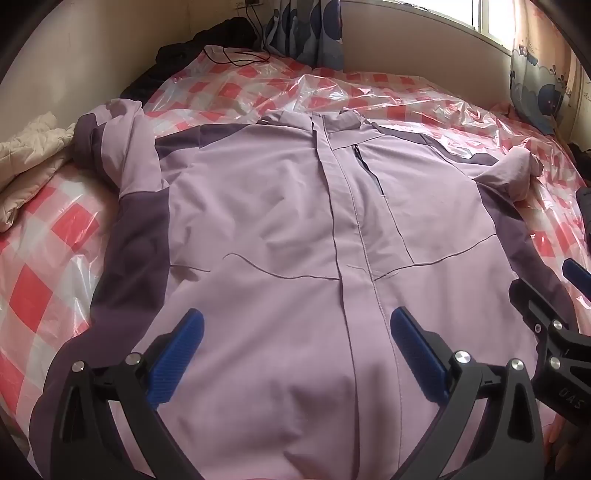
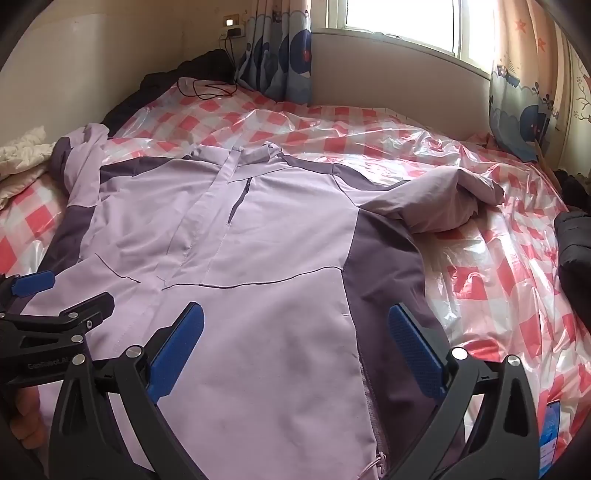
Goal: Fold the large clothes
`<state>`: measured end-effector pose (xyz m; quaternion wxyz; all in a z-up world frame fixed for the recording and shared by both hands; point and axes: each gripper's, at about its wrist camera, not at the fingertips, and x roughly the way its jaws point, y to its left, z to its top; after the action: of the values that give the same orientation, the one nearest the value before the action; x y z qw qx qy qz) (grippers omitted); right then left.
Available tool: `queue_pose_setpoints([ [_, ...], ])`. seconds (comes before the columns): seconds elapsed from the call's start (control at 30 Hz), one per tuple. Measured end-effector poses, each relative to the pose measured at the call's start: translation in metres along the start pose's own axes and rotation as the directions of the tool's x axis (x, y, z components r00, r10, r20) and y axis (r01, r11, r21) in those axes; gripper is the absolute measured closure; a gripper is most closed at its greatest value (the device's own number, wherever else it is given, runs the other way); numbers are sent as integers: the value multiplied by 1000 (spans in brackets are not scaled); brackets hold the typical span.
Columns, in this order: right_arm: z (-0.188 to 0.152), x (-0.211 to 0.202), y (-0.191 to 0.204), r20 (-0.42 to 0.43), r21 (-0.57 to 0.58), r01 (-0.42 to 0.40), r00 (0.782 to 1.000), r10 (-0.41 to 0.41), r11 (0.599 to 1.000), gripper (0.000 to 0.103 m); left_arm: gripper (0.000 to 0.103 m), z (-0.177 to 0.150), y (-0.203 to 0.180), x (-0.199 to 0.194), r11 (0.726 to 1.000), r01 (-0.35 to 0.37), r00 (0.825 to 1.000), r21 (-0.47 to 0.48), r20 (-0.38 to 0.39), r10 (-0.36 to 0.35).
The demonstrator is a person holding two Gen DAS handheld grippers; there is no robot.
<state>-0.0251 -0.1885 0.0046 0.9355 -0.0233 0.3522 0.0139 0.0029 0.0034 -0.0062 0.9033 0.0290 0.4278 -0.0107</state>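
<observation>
A bed [image 2: 498,258] fills the room, its red-and-white checked cover under glossy clear plastic [image 1: 388,92]. Cream walls [image 1: 92,48] close it in at the far and left edges. A bright window [image 2: 402,22] above the far edge lets daylight in, flanked by patterned curtains [image 2: 277,51]. A socket strip [image 2: 232,27] sits on the wall near the far left corner, a black cable [image 2: 207,90] trailing onto the bed. A cream quilt [image 1: 33,158] is bunched at the left edge.
</observation>
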Motion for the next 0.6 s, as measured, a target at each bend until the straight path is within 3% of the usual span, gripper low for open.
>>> queue_pose_setpoints([
  [0.6, -1, 5, -6, -20, 20, 15, 1000, -15, 1000, 6, 6, -2, -4, 3, 1000, 0, 1000, 7, -9, 0],
])
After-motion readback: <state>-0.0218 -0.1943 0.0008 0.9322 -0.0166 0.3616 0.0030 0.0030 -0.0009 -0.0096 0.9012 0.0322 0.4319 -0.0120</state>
